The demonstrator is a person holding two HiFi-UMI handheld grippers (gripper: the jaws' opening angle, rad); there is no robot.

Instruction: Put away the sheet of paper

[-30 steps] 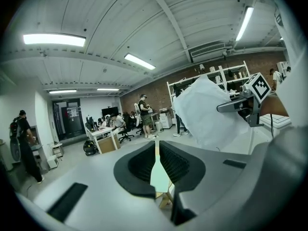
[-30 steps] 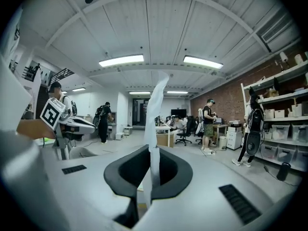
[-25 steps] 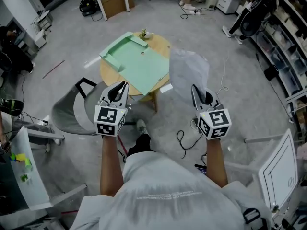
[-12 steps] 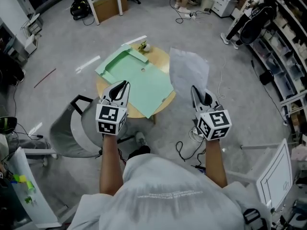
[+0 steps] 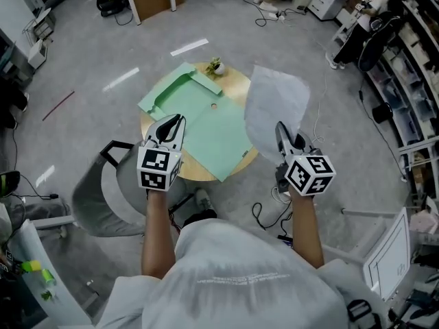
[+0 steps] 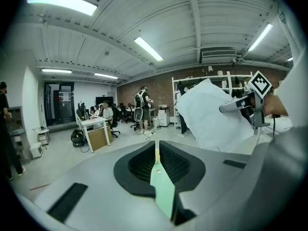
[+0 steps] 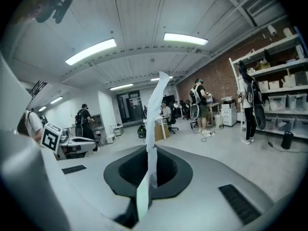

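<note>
Right tongs [image 5: 282,127] with paper [image 5: 274,101], left tongs [image 5: 175,120] seemingly gripping folder [image 5: 212,132], nearer table [image 5: 236,82].

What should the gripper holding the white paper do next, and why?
Probably swing the right gripper toward the left gripper, bringing the white paper over the green folder. The paper is pinched upright in its shut jaws at the right side of the round table, not above the folder, while the left gripper is shut on the folder's near edge.
</note>
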